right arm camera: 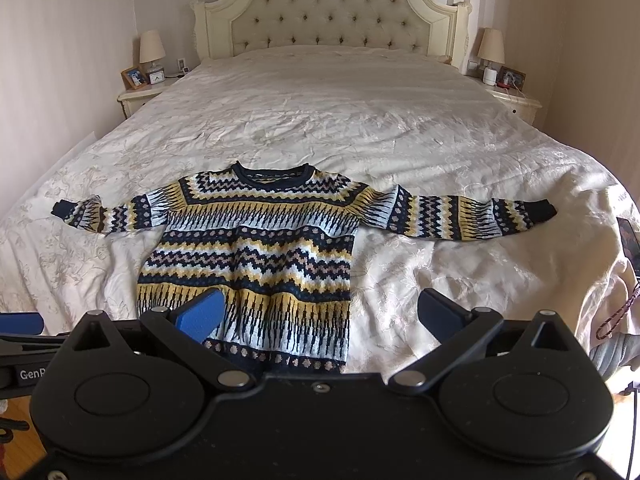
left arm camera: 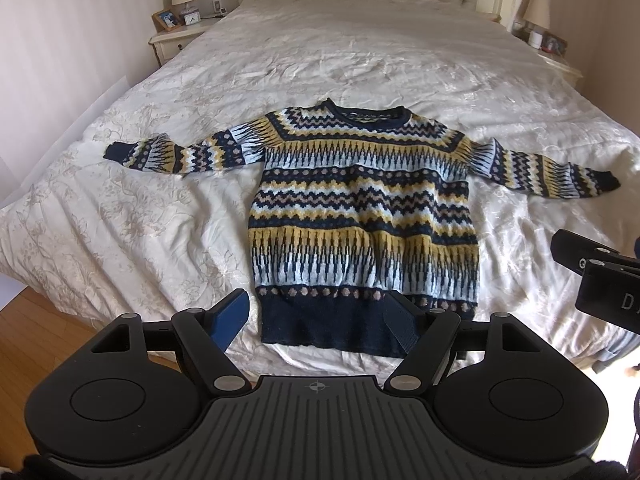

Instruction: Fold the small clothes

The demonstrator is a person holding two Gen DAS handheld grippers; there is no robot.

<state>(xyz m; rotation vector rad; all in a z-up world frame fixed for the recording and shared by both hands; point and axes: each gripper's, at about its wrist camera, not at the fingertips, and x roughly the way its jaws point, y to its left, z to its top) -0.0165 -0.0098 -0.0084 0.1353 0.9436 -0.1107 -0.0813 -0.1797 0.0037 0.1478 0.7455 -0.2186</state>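
A small knitted sweater with navy, yellow and pale blue zigzag bands lies flat and face up on the bed, both sleeves spread out sideways. It also shows in the right wrist view. My left gripper is open and empty, hovering over the navy hem, its blue pads either side of it. My right gripper is open and empty, above the sweater's lower right corner. The right gripper's body shows at the right edge of the left wrist view.
The bed has a cream floral cover and a tufted headboard. Nightstands with lamps stand at both sides. Wooden floor lies at the bed's foot on the left. A cord hangs at the right.
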